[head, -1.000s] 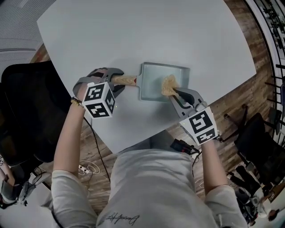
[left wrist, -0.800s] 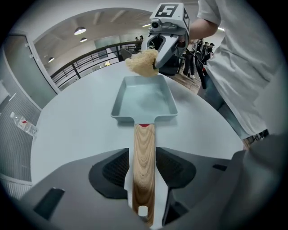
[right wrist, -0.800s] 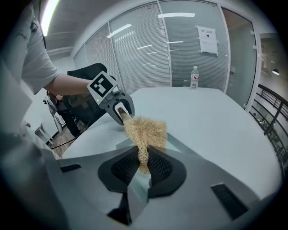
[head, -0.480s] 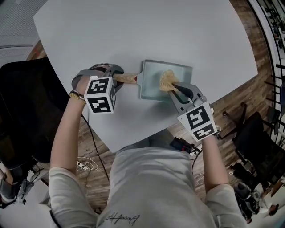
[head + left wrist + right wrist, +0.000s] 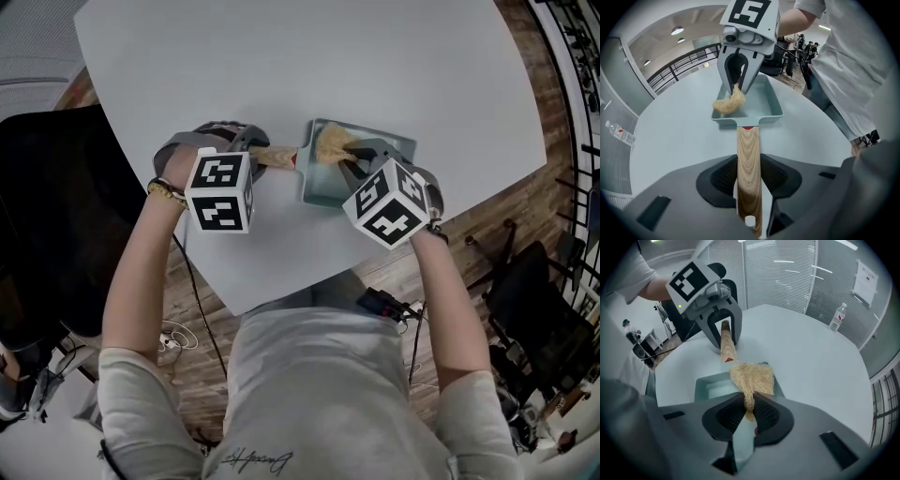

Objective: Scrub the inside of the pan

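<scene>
Left tongs (image 5: 749, 190) (just closed on the handle (image 5: 749, 150)) and right tongs (image 5: 749, 411), pinching a scrubber (image 5: 752, 377), point steeply down.

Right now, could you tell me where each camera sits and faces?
Head view: on the person's head, steeply down at the table; arms, torso show.
Left gripper view: on left gripper, along jaws clamping the wooden handle, toward right gripper.
Right gripper view: on right gripper, along jaws pinching the scrubber, toward left gripper.
All share the pan.

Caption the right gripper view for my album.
Right gripper pinching a tan fibrous scrubber over a pale teal rectangular metal pan.
</scene>
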A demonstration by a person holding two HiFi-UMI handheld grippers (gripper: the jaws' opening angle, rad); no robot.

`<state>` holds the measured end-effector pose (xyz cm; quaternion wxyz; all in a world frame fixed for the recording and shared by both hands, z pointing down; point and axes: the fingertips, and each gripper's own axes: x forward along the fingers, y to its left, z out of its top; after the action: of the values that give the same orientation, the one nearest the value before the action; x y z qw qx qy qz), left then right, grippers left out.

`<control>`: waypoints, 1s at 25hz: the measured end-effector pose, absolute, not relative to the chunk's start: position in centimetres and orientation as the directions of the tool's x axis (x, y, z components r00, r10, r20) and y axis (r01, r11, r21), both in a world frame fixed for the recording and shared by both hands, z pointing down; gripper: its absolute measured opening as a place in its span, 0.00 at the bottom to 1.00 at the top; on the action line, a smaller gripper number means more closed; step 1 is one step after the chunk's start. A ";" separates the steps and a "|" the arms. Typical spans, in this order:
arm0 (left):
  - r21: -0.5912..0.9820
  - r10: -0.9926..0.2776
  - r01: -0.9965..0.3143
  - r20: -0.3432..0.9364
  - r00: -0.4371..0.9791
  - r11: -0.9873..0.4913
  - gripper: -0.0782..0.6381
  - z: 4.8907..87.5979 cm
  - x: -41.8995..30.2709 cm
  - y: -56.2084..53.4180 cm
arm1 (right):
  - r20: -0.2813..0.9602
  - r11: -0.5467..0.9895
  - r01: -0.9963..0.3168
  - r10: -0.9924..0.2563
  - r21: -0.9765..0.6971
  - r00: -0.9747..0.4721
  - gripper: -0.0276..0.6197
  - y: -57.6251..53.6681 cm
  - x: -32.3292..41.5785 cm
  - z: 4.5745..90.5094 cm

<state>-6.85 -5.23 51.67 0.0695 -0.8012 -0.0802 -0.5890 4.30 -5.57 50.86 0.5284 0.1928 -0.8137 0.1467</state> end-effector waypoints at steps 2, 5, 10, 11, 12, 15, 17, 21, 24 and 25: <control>-0.017 0.048 0.208 0.952 0.303 -0.978 0.32 51.5 -6.7 -5.3 | 0.930 0.891 -0.453 -0.153 -0.016 -0.335 0.13 -6.3 4.1 51.6; -0.006 0.058 0.202 0.949 0.311 -0.979 0.32 51.2 -6.5 -5.1 | 0.952 0.912 -0.410 -0.128 0.003 -0.279 0.13 -6.7 4.0 52.8; -0.004 0.057 0.189 0.947 0.317 -0.982 0.32 51.2 -7.0 -5.2 | 0.966 0.917 -0.396 -0.058 -0.049 -0.253 0.13 -6.9 3.5 53.5; -0.005 0.054 0.183 0.947 0.317 -0.983 0.32 51.2 -7.2 -5.3 | 0.967 0.917 -0.394 -0.042 -0.062 -0.250 0.13 -6.9 3.3 53.5; -0.005 0.052 0.178 0.947 0.316 -0.984 0.32 51.2 -7.3 -5.4 | 0.969 0.918 -0.391 -0.028 -0.072 -0.246 0.13 -7.0 3.2 53.6; -0.007 0.045 0.164 0.948 0.314 -0.986 0.32 51.0 -7.2 -5.5 | 0.973 0.924 -0.376 -0.017 -0.072 -0.229 0.13 -6.9 3.3 53.4; -0.007 0.044 0.160 0.949 0.313 -0.987 0.32 51.0 -7.1 -5.8 | 0.975 0.927 -0.368 -0.009 -0.075 -0.221 0.13 -6.6 3.4 53.4; -0.002 0.043 0.142 0.950 0.310 -0.990 0.32 51.2 -7.1 -6.5 | 0.971 0.920 -0.366 0.060 -0.143 -0.230 0.13 -5.3 3.2 53.6; -0.008 0.035 0.138 0.952 0.303 -0.990 0.32 51.1 -7.1 -6.6 | 0.967 0.919 -0.345 0.117 -0.192 -0.225 0.13 -3.4 3.0 53.4; -0.009 0.034 0.139 0.953 0.301 -0.990 0.32 51.2 -7.1 -6.6 | 0.966 0.920 -0.335 0.134 -0.203 -0.219 0.13 -2.8 2.9 53.4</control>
<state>-7.14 -6.61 51.19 0.0446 -0.8053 -0.0537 -0.5888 2.91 -2.80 53.43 0.6212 0.0664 -0.7577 0.1886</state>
